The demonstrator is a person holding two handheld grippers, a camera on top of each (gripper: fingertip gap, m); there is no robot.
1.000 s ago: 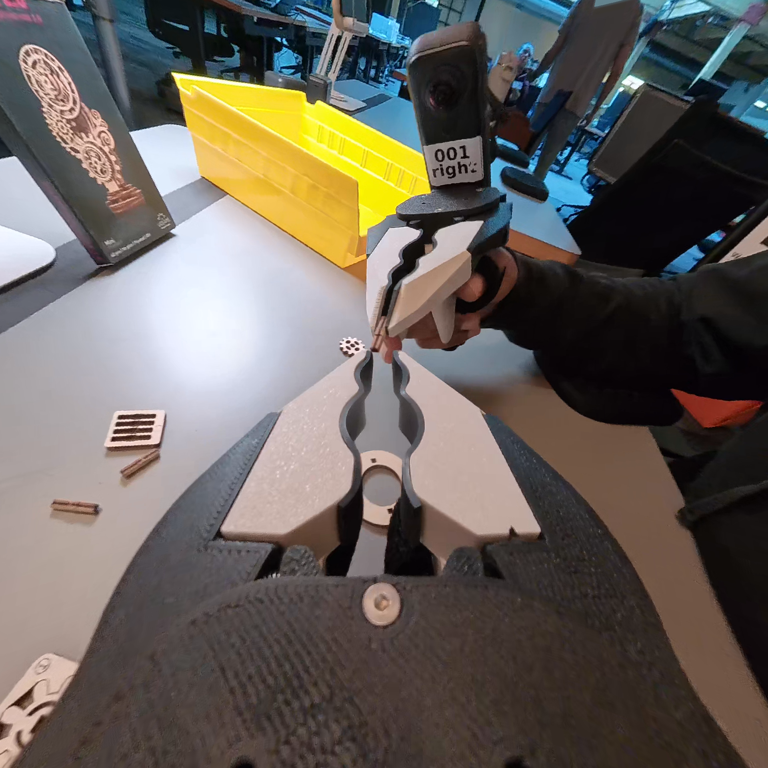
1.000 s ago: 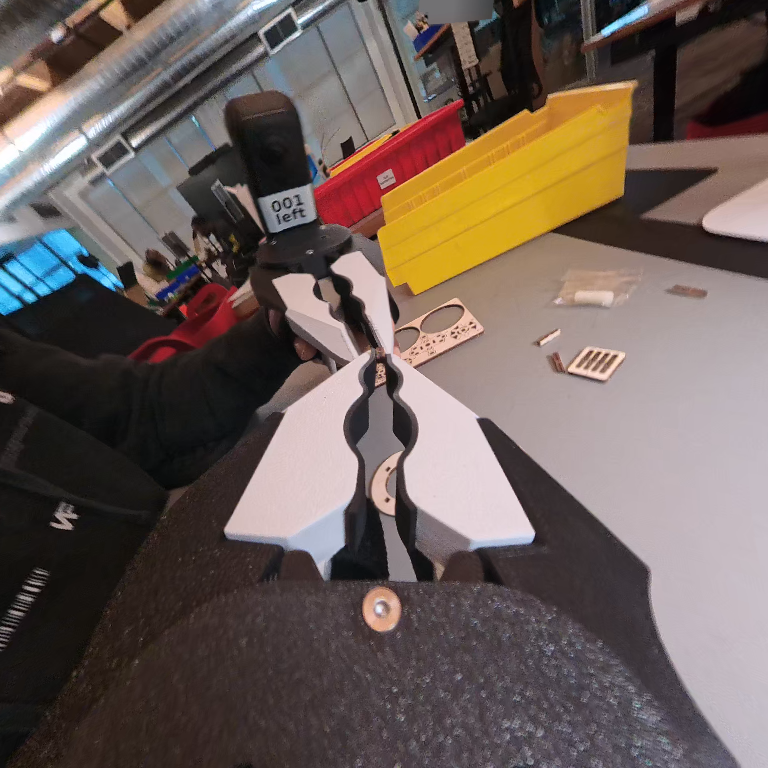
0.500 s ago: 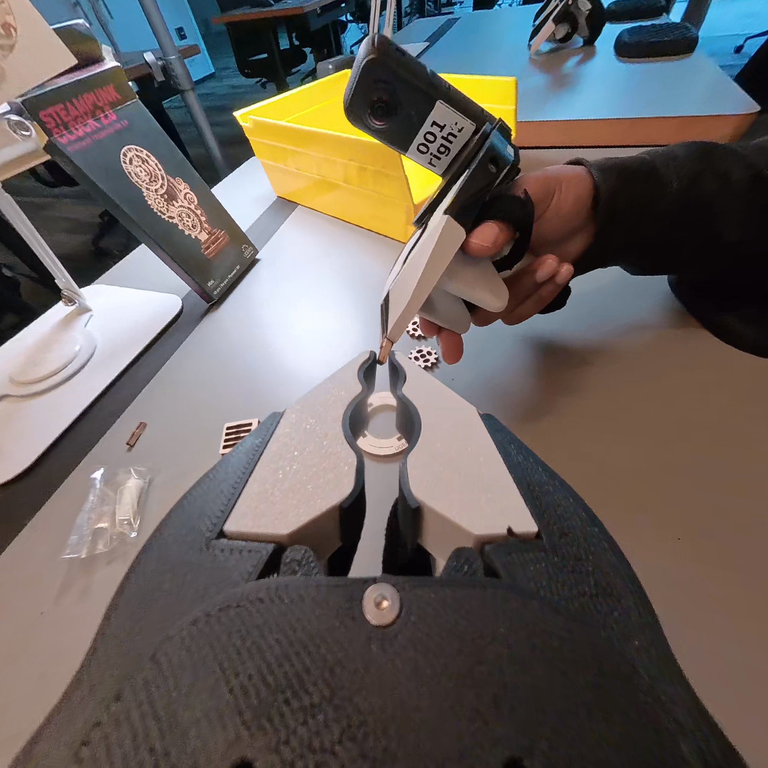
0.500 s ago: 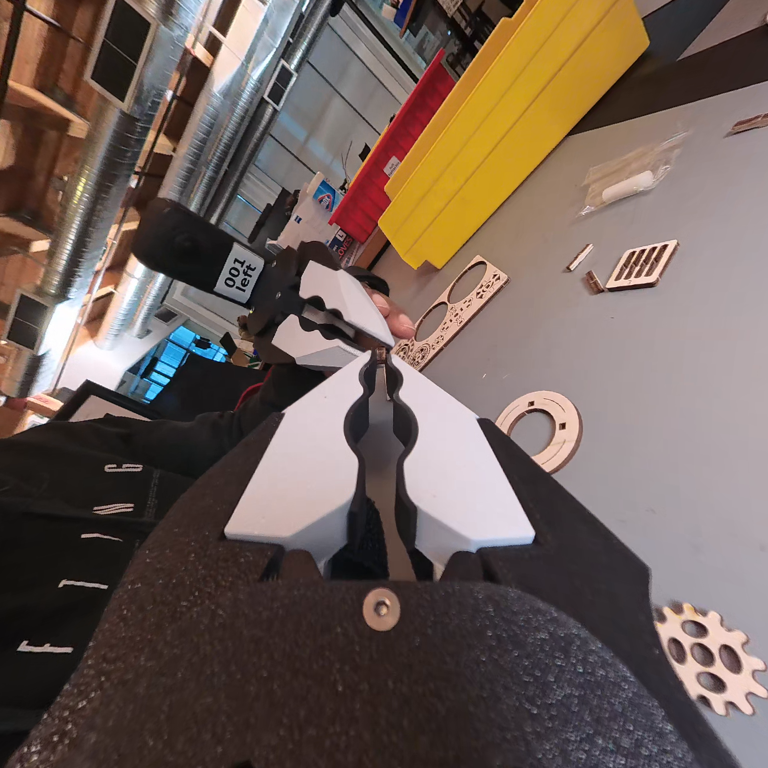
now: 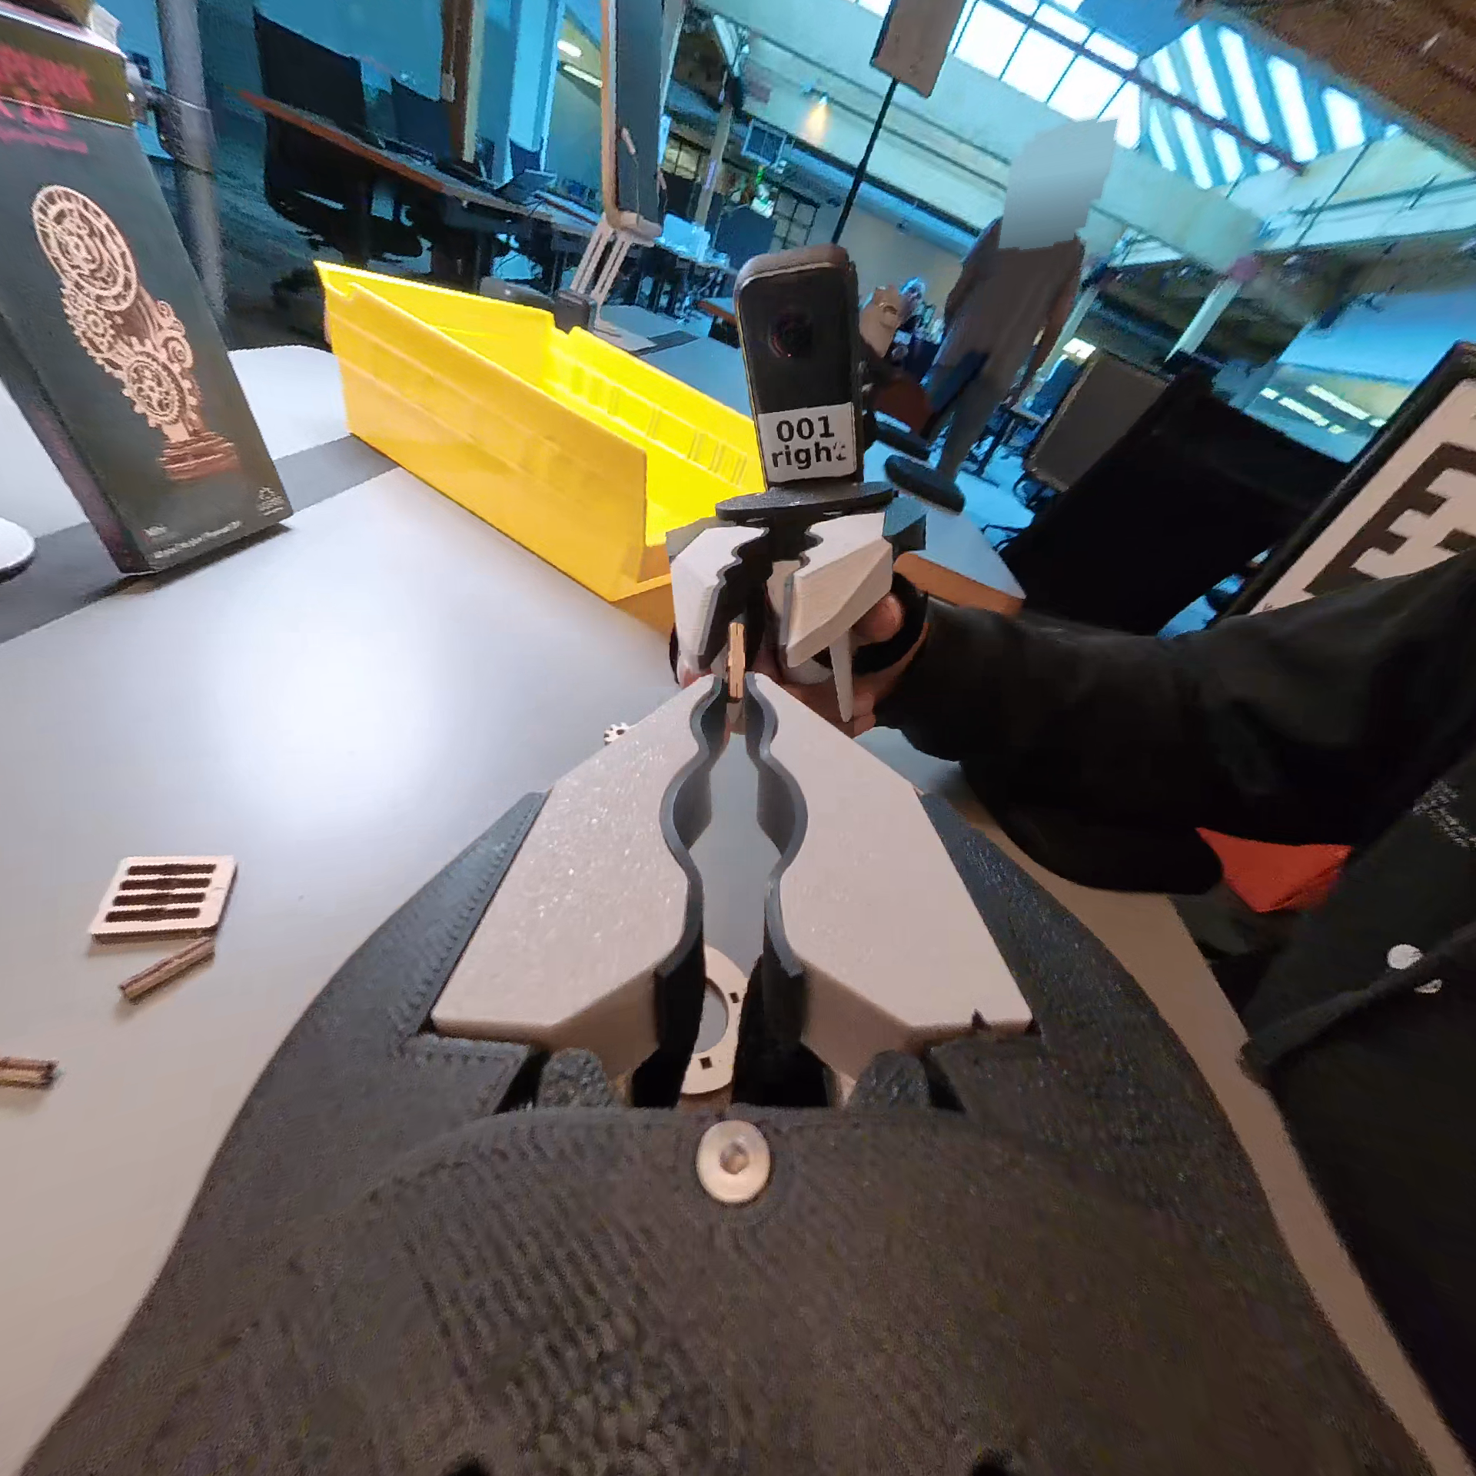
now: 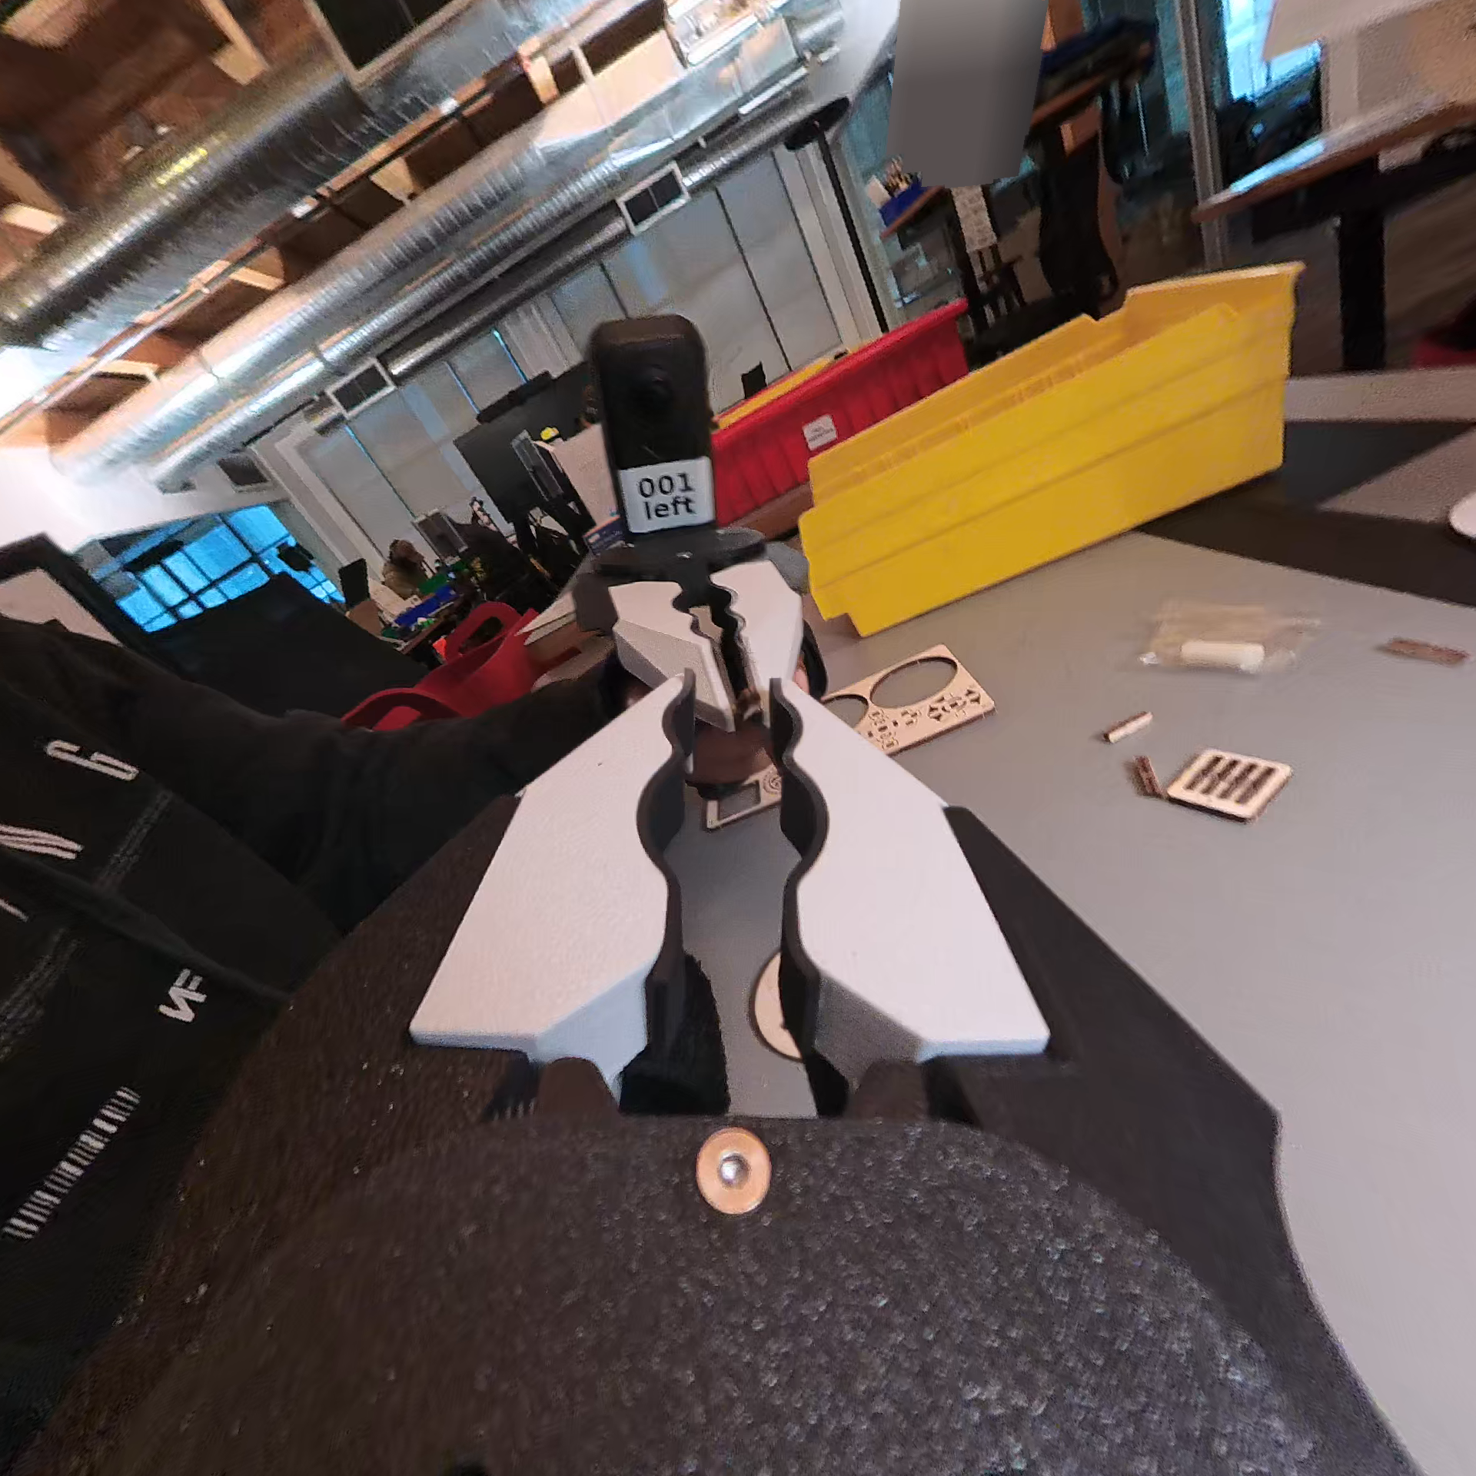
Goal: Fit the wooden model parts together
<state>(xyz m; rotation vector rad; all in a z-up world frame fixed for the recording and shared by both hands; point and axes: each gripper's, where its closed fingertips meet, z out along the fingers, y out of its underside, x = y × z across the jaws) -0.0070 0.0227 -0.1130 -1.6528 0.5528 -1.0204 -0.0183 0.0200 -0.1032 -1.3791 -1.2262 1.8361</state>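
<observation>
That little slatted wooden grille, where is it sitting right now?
The wooden grille lies flat on the grey table, low on the left of the left wrist view, with a short wooden peg just beside it, well short of the yellow bin.

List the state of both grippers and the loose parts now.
left gripper: shut on wooden peg
wooden peg: sticks out past the tips
right gripper: open, holding nothing
wooden ring: flat on table, loose
slatted grille: flat on table, loose
yellow bin: open-topped, no contents visible
kit box: standing on end
</observation>
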